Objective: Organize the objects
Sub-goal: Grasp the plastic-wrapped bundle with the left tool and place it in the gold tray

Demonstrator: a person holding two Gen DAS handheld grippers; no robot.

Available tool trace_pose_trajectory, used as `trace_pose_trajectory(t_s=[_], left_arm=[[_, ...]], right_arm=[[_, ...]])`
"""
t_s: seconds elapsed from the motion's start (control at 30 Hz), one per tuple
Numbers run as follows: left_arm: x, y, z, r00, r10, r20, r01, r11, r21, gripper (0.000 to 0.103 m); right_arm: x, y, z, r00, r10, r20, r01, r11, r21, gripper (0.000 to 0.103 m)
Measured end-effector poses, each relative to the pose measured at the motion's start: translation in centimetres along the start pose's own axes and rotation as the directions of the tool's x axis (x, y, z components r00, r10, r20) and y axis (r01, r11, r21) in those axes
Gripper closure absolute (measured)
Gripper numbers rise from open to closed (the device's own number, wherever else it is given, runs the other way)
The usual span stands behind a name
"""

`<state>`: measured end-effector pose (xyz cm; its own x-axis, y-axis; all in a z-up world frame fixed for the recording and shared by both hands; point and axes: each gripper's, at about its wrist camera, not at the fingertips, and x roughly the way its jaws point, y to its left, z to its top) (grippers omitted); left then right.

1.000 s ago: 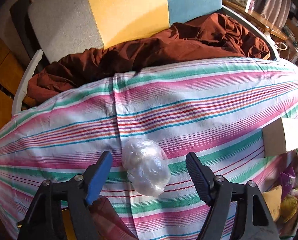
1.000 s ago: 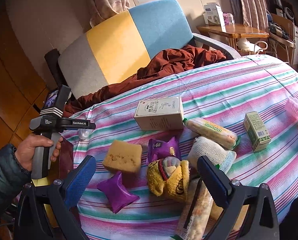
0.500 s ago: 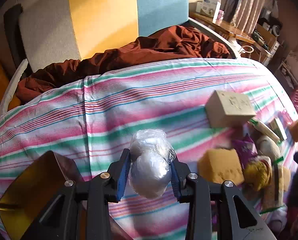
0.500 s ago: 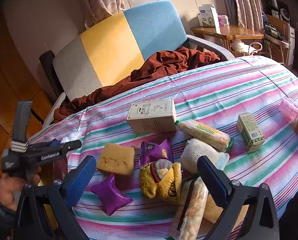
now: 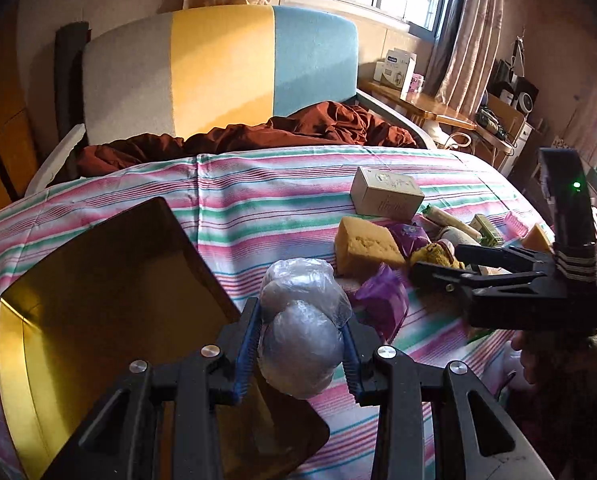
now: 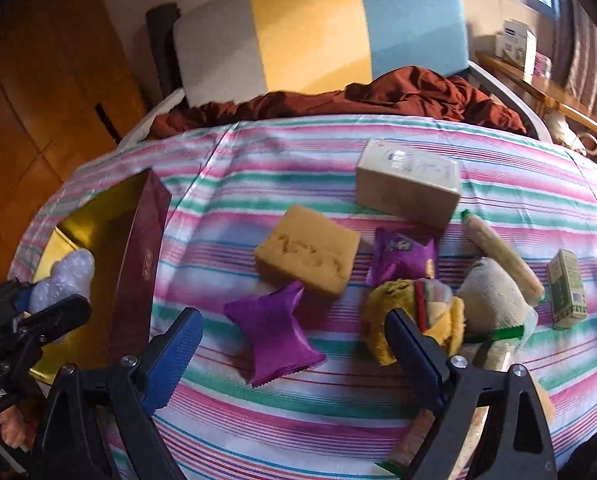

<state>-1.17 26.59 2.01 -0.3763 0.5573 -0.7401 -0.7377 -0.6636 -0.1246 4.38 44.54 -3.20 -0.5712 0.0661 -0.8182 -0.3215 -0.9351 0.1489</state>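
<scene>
**Plastic-wrapped bundle held over the gold-lined box**

Item: plastic-wrapped bundle (image 5: 298,332), clear film over two pale lumps, long axis running up and away from the left gripper (image 5: 298,354). Its jaws are clenched on the lower lump, blue pads pressing both sides.

Container: gold-lined box (image 5: 110,300), maroon outside, on the striped bedspread (image 5: 266,208); the bundle hangs above its near right corner. Nothing shows on the gold floor in view.

Right gripper (image 6: 294,356): jaws wide and closing, nothing pressed; the purple sachet (image 6: 272,334) lies on the bedspread below, between the pads.

Nearby, loose: yellow sponge (image 6: 308,254), purple snack packet (image 6: 402,258), beige carton (image 6: 408,188), small green carton (image 6: 566,288).
</scene>
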Motion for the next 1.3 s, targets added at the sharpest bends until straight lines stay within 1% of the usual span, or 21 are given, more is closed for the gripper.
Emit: trace_pose_trajectory(t_s=[0.07, 0.13, 0.2, 0.23, 0.27, 0.3, 0.33, 0.43, 0.5, 0.6, 0.7, 0.83, 0.87, 1.07, 1.2, 1.3], left_arm=[[-0.1, 0.2, -0.9, 1.0, -0.002, -0.003, 0.002, 1.0, -0.012, 0.065], [-0.3, 0.4, -1.9, 1.0, -0.001, -0.007, 0.001, 1.0, -0.024, 0.065], [-0.7, 0.8, -2.8, 1.0, -0.008, -0.008, 0.008, 0.999, -0.048, 0.065], [-1.0, 0.9, -3.0, 1.0, -0.01, -0.006, 0.01, 0.998, -0.054, 0.065], [-1.4, 1.1, -3.4, 1.0, -0.012, -0.003, 0.012, 0.998, -0.059, 0.065], [-1.6, 1.2, -3.6, 1.0, -0.01, 0.001, 0.01, 0.998, -0.064, 0.065], [-1.8, 1.3, -3.9, 1.0, -0.009, 0.005, 0.009, 0.998, -0.07, 0.065], [-2.3, 2.1, -4.7, 1.0, -0.013, 0.007, 0.014, 0.995, -0.099, 0.065], [-2.9, 3.0, -5.1, 1.0, 0.002, 0.011, 0.0, 0.993, -0.121, 0.065], [-3.8, 5.1, -5.4, 0.999, 0.043, 0.014, -0.041, 0.986, -0.161, 0.065], [-4.4, 7.6, -6.3, 0.994, 0.112, 0.002, -0.109, 0.975, -0.195, 0.065], [-5.3, 10.8, -8.3, 0.978, 0.206, -0.027, -0.207, 0.954, -0.219, 0.065], [-5.4, 11.5, -8.9, 0.971, 0.236, -0.039, -0.239, 0.946, -0.219, 0.065], [-5.7, 14.2, -11.2, 0.939, 0.331, -0.092, -0.343, 0.913, -0.222, 0.065], [-5.8, 15.1, -12.5, 0.932, 0.342, -0.115, -0.361, 0.9, -0.245, 0.064], [-5.9, 15.2, -12.9, 0.928, 0.354, -0.115, -0.372, 0.894, -0.249, 0.058]], right_arm=[[1.4, 1.3, -0.1, 0.998, -0.045, -0.037, 0.042, 0.997, -0.064, 0.009], [2.9, 1.8, 0.0, 0.995, -0.068, -0.07, 0.062, 0.994, -0.086, 0.01], [4.2, 1.7, 0.0, 0.99, -0.086, -0.11, 0.076, 0.993, -0.092, 0.022], [4.7, 1.6, -0.1, 0.988, -0.089, -0.127, 0.078, 0.993, -0.092, 0.025], [5.1, 1.4, -0.1, 0.985, -0.092, -0.143, 0.079, 0.992, -0.093, 0.036], [5.4, 1.3, -0.2, 0.984, -0.093, -0.155, 0.078, 0.992, -0.096, 0.056], [5.6, 1.2, -0.4, 0.982, -0.09, -0.166, 0.075, 0.993, -0.097, 0.066], [5.6, 1.1, -0.5, 0.983, -0.079, -0.167, 0.065, 0.994, -0.086, 0.066], [5.6, 1.1, -0.6, 0.983, -0.078, -0.167, 0.064, 0.994, -0.089, 0.066], [5.6, 1.3, -0.6, 0.983, -0.075, -0.169, 0.059, 0.993, -0.1, 0.066], [5.6, 1.5, -0.7, 0.983, -0.067, -0.169, 0.049, 0.993, -0.109, 0.066], [5.6, 2.0, -0.7, 0.984, -0.064, -0.165, 0.044, 0.991, -0.124, 0.066], [5.6, 2.1, -0.6, 0.984, -0.064, -0.163, 0.043, 0.991, -0.128, 0.066], [5.5, 2.5, -1.0, 0.984, -0.074, -0.163, 0.05, 0.988, -0.146, 0.066], [5.3, 2.7, -1.1, 0.984, -0.075, -0.162, 0.051, 0.988, -0.147, 0.066], [5.3, 2.7, -1.1, 0.984, -0.076, -0.163, 0.052, 0.988, -0.147, 0.066]])
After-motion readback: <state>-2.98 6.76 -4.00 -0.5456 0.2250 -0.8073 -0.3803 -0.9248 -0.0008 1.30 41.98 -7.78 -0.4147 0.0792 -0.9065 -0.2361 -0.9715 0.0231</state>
